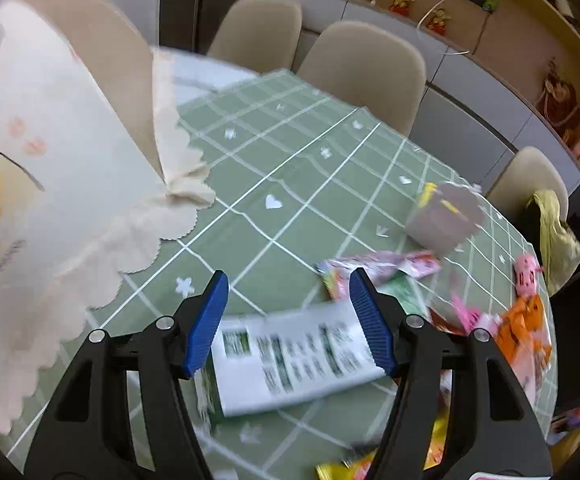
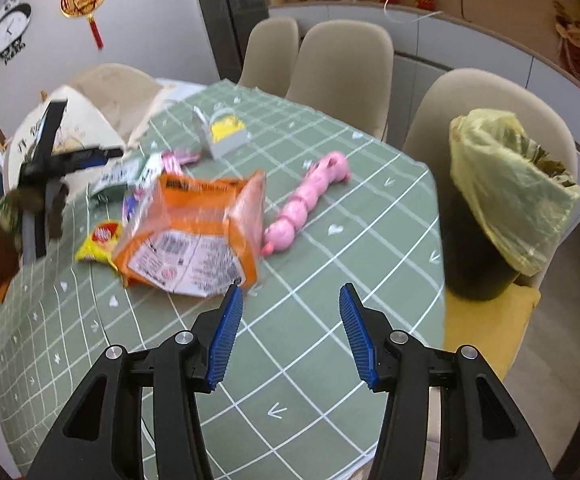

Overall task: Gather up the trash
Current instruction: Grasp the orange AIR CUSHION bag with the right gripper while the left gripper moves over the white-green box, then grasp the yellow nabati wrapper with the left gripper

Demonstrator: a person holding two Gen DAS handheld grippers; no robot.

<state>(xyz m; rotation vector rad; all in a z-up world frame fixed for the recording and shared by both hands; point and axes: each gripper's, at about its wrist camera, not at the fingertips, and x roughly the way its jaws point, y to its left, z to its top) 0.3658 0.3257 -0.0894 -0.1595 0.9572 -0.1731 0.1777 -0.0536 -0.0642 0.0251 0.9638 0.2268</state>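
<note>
My left gripper [image 1: 288, 284] is open above a white and green printed wrapper [image 1: 294, 360] that lies on the green checked tablecloth [image 1: 274, 152]; the jaws straddle its far end. More wrappers lie to its right: a pink one [image 1: 378, 264] and an orange bag [image 1: 526, 332]. My right gripper [image 2: 290, 296] is open and empty over the tablecloth [image 2: 330, 320]. Just beyond its left finger lies the orange bag [image 2: 194, 236], with a yellow wrapper [image 2: 98, 240] and green wrappers [image 2: 118, 176] behind. The left gripper [image 2: 50, 160] shows at the far left. A black bin with a yellow-green liner [image 2: 506, 184] stands at the right.
A large cream paper bag [image 1: 50, 160] stands at the left of the table. A pink toy [image 2: 310, 200] and a small grey box with yellow contents [image 2: 226, 132] lie on the table. Beige chairs [image 2: 346, 64] surround the far side. The bin sits on a chair with a yellow cushion [image 2: 490, 320].
</note>
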